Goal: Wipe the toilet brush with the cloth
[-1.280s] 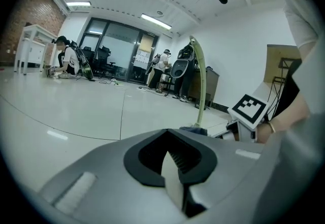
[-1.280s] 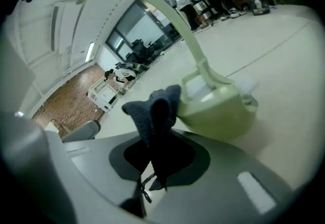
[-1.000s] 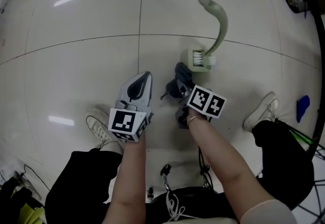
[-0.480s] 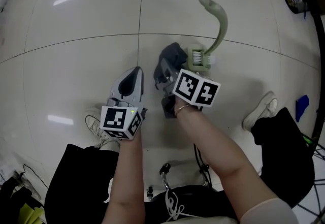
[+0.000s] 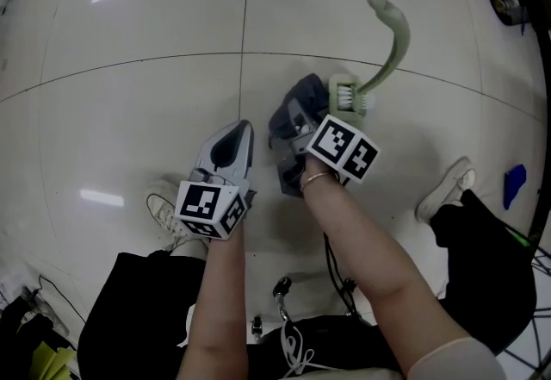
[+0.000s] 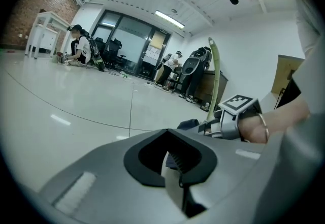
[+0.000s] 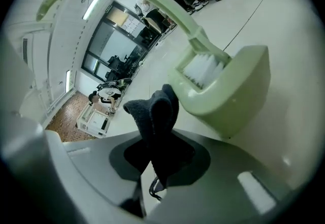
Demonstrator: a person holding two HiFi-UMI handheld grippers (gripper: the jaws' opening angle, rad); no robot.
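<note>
The shiny white floor (image 5: 129, 68) lies all around. The green toilet brush (image 5: 392, 38) stands in its holder (image 5: 332, 92) on the floor, at about 1 o'clock from the right gripper (image 5: 291, 121). The right gripper's jaws pinch a dark cloth (image 7: 158, 116), and the top of the cloth is just beside the holder's wall. The left gripper (image 5: 241, 135) is at 8 o'clock from the right one, its jaws pressed together on nothing.

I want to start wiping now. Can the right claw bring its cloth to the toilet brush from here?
Probably yes. The right claw holds the cloth close to the toilet brush in its holder, and nothing stands between them.
</note>
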